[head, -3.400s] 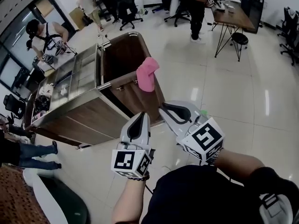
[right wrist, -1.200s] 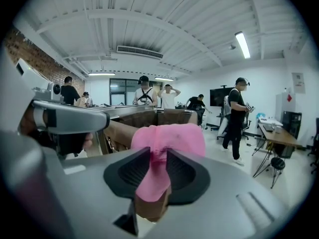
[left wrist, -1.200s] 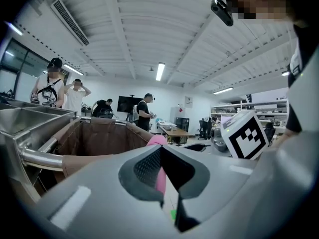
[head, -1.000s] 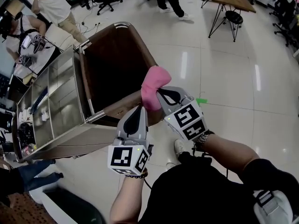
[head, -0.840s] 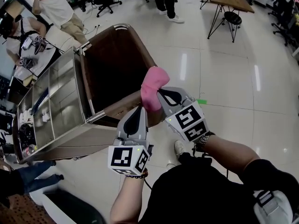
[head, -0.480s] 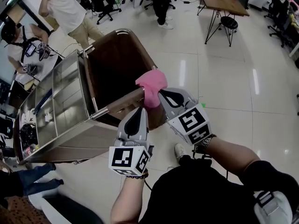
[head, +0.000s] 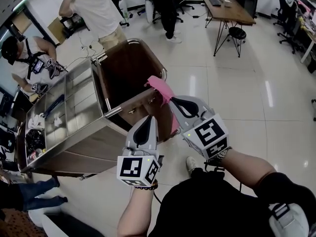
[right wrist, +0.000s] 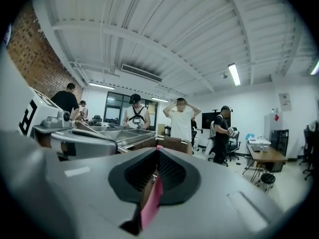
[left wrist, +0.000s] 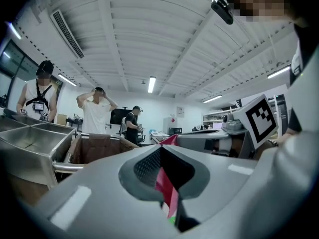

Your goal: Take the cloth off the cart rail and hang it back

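Observation:
A pink cloth point(head: 160, 88) runs taut from the cart's near rail point(head: 129, 107) back to my right gripper point(head: 174, 102). That gripper is shut on the cloth's lower end, and its jaws are just starting to ease apart with the cloth still between them. In the right gripper view a pink strip of cloth point(right wrist: 151, 203) hangs in the slit of the right gripper point(right wrist: 157, 149). My left gripper point(head: 146, 118) hovers just left of it, near the rail, shut and holding nothing. In the left gripper view the cloth point(left wrist: 167, 193) shows beyond the left gripper point(left wrist: 162, 149).
The cart has a deep wood-lined bin point(head: 126, 68) and steel compartments point(head: 64, 107) on its left. A person in a white shirt point(head: 96, 9) stands behind it, another point(head: 29, 58) at its left. A desk point(head: 227, 6) and stool point(head: 237, 32) stand far right on a glossy floor.
The cloth was bunched in a lump over the rail; now it is drawn out flat and taut. My right gripper has pulled back toward me with it. The left gripper has hardly moved.

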`<act>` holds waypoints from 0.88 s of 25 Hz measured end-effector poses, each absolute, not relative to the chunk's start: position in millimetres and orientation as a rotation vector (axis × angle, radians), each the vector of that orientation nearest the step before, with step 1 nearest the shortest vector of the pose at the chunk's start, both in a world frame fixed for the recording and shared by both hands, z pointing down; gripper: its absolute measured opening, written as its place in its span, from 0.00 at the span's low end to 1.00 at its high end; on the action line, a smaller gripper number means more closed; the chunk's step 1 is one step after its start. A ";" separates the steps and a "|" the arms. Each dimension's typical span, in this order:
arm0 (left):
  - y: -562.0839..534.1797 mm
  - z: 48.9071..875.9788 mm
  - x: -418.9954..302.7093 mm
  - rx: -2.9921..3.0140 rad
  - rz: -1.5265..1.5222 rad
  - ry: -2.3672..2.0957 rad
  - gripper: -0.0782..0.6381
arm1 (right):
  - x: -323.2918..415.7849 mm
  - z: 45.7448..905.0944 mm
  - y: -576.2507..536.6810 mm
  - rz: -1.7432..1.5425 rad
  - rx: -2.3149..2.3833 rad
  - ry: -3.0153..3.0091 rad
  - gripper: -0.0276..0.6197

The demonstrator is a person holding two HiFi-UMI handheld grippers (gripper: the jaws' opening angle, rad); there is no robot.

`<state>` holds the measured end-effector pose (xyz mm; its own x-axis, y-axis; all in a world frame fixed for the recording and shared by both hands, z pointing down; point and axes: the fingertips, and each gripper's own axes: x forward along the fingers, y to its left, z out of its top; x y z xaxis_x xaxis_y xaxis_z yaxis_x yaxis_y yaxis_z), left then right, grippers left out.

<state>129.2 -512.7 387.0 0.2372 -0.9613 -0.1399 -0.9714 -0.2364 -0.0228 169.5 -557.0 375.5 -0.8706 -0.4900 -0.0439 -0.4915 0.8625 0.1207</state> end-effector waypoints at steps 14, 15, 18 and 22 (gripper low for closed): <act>-419.4 368.9 153.8 -2.357 0.207 1.882 0.11 | 217.7 330.1 -443.7 0.276 -0.712 2.978 0.05; -414.1 368.4 156.8 -2.350 0.210 1.895 0.11 | 222.8 329.2 -437.1 0.275 -0.693 2.979 0.05; -400.3 364.9 167.9 -2.315 0.217 1.925 0.11 | 238.5 325.9 -418.6 0.258 -0.637 2.987 0.05; -385.4 363.3 187.1 -2.270 0.215 1.981 0.11 | 261.1 318.5 -399.1 0.289 -0.545 2.984 0.05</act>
<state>187.1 -385.4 363.3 0.1324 -0.9736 -0.1857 -0.9908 -0.1351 0.0021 261.1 -399.1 318.5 -0.9317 -0.3407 -0.1259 -0.3586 0.9181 0.1688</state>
